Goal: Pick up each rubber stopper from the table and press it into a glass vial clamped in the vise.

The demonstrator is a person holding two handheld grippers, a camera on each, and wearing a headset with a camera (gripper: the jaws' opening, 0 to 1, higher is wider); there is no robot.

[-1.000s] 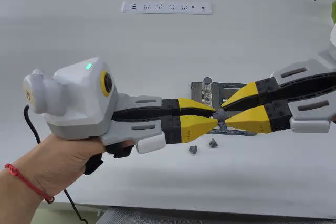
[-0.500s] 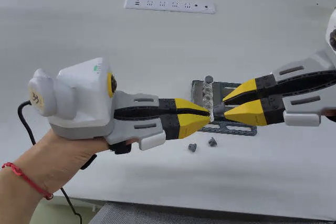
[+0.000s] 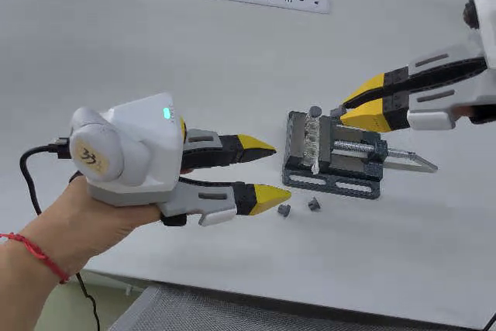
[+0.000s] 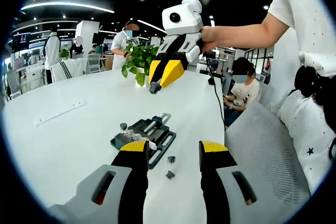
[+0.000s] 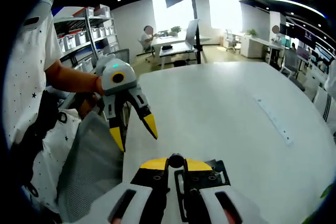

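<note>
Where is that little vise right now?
In the head view, the small dark metal vise sits on the white table, right of centre, with two loose grey rubber stoppers in front of it.

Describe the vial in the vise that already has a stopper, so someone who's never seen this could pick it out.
On the white table sits a dark metal vise clamping a short row of clear glass vials. Take the vial at the row's far end, away from the two loose stoppers; it alone wears a dark grey stopper on top.
</note>
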